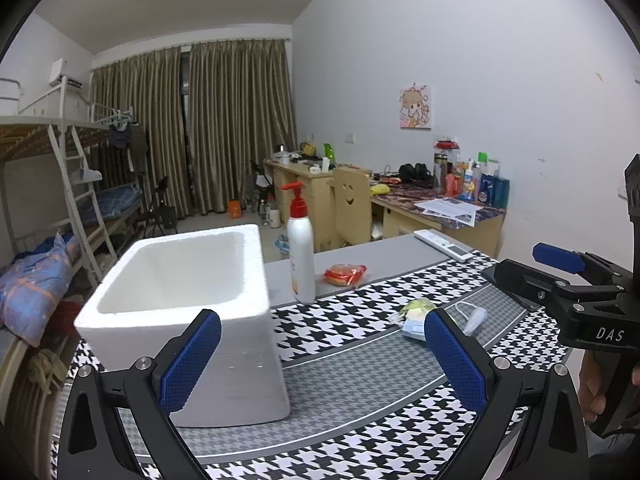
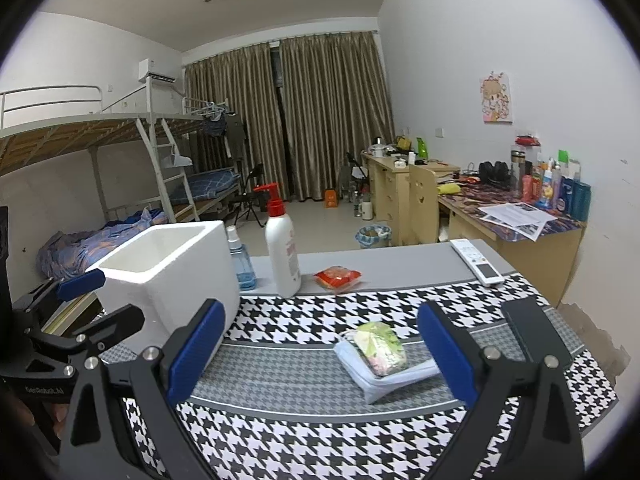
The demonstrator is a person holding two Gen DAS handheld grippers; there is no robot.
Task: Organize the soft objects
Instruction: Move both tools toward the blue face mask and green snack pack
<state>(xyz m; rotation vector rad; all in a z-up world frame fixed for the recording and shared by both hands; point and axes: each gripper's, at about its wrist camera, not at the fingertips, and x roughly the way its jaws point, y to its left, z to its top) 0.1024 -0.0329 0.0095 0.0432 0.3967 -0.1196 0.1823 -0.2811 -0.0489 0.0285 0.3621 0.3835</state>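
Both grippers hung wide open and empty – left gripper (image 1: 322, 354) beside the white foam box (image 1: 180, 280), right gripper (image 2: 320, 350) over the tissue packs (image 2: 380, 354) on the houndstooth mat (image 2: 320, 440).

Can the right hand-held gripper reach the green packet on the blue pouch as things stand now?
Probably yes. The right hand-held gripper is open and empty, and the green packet lies on the blue pouch just ahead, between the fingers, with nothing standing in the way.
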